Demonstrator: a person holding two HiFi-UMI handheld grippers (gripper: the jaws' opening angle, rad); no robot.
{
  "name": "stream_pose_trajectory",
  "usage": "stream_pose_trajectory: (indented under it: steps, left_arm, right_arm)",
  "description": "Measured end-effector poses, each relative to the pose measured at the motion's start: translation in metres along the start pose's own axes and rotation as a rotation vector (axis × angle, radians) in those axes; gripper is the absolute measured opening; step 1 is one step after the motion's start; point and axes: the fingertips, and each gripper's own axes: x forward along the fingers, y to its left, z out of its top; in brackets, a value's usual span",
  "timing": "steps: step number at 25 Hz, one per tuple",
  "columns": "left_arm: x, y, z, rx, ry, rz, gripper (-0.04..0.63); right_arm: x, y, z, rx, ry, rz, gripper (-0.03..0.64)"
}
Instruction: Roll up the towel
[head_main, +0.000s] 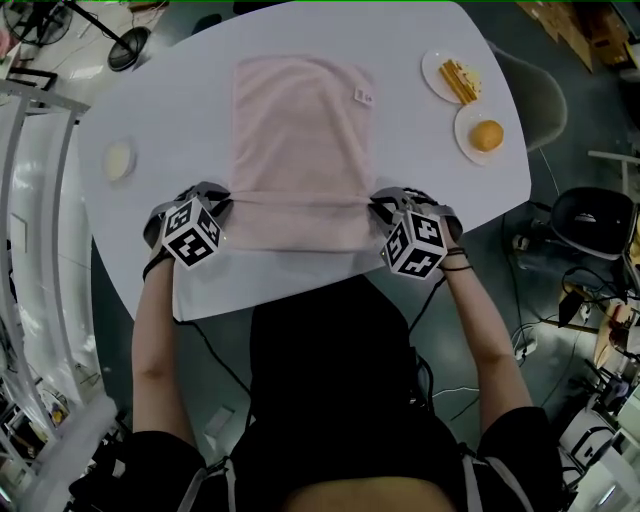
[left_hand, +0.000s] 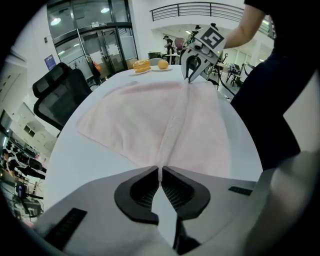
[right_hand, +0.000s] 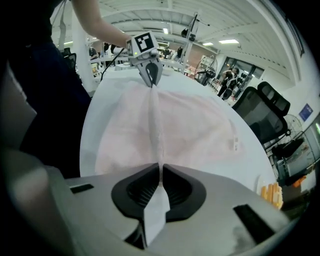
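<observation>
We are gripping a raised fold across the pale pink cloth towel (head_main: 300, 130) on the white oval table (head_main: 420, 160), left gripper (left_hand: 161, 172) at its 9 o'clock end, right gripper (right_hand: 160, 172) at 3 o'clock. Only the gripper views are showing both jaw pairs clamped on fabric.

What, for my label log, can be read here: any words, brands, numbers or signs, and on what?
No text here is legible.
White tag on the towel: print too small to read.
Blue wall sign: blurred, unreadable.
Left gripper and right gripper: square marker patterns only, no words.
</observation>
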Motion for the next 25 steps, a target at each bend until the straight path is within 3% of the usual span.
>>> stream_pose_trajectory:
  steps: [6,10,13,19,25]
  left_arm:
    - [0.003,0.003,0.0,-0.065,-0.007,-0.056,0.025]
    - [0.002,0.002,0.001,-0.04,0.007,-0.045,0.025]
    - [0.002,0.003,0.001,-0.02,0.007,-0.016,0.031]
    - [-0.006,0.025,0.002,-0.054,-0.031,0.095,0.174]
    - [-0.024,0.032,0.009,-0.024,-0.05,0.114,0.184]
  right_arm:
    - [0.017,-0.001,-0.009,0.013,0.041,0.061,0.026]
    - [0.018,-0.004,-0.01,0.085,0.046,0.088,0.038]
    - [0.017,-0.011,-0.01,0.113,0.053,0.058,0.092]
    - [0.013,-0.02,-0.008,0.117,0.052,-0.009,0.16]
    - [-0.002,-0.033,-0.002,0.124,0.043,-0.047,0.166]
